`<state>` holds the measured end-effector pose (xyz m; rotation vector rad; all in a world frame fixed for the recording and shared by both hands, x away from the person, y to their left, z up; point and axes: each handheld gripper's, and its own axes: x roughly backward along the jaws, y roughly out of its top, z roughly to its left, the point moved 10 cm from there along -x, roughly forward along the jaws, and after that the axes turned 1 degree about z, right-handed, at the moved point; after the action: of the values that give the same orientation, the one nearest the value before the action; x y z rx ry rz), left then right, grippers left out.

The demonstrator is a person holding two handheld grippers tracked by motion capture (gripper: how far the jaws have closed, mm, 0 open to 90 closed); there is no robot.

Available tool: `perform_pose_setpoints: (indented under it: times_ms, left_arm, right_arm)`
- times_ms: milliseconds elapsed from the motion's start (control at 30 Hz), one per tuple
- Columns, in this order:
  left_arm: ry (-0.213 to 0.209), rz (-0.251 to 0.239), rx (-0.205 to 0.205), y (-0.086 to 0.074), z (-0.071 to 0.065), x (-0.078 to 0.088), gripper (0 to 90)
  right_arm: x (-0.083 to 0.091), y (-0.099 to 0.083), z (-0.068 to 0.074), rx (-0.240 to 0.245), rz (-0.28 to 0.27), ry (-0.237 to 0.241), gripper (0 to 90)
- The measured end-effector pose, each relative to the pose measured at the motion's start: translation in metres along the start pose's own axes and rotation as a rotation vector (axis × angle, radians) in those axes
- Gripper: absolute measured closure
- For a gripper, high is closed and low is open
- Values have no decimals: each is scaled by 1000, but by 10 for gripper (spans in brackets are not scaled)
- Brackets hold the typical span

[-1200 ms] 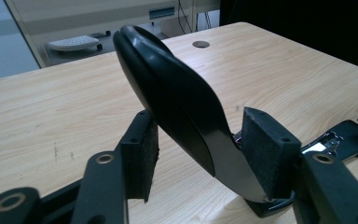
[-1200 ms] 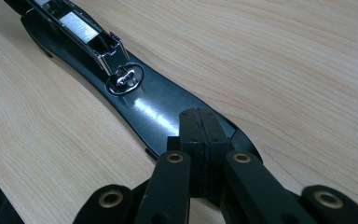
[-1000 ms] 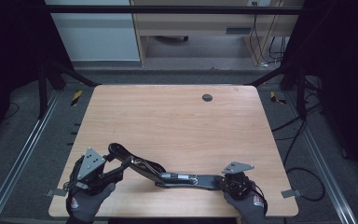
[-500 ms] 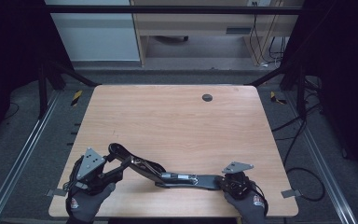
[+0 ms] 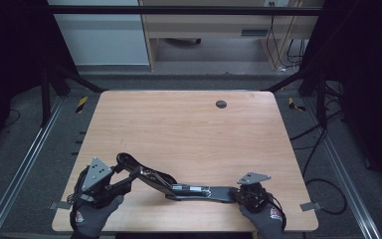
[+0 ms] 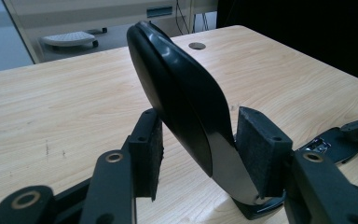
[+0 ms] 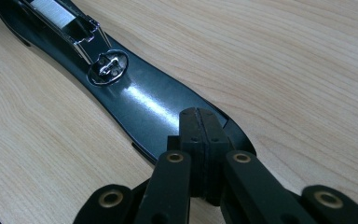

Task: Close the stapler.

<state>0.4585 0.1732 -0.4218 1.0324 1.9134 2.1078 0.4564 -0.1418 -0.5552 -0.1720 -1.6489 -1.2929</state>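
An opened stapler (image 5: 179,185) lies at the counter's (image 5: 189,129) near edge. The left tool (image 6: 199,154), just closing, brackets its raised, glossy, slippery arm; the right tool (image 7: 199,122), jaws together, pins the stiff base.

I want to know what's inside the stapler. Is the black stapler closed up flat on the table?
No, the stapler is swung wide open: its base lies flat on the table while its top arm tilts up by the left gripper.

The left gripper's (image 5: 110,180) jaws had been closing around the raised black top arm of the opened stapler (image 6: 182,98) near the table's front edge, the right pad (image 6: 260,154) touching it, the left pad just clear.
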Motion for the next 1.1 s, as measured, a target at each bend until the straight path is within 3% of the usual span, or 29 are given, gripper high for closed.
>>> perform_pose_setpoints:
  times_ms: [1100]
  left_arm:
    - [-47, 1, -17, 19, -27, -9, 568]
  right_arm:
    - [0, 0, -1, -12, -3, 7, 900]
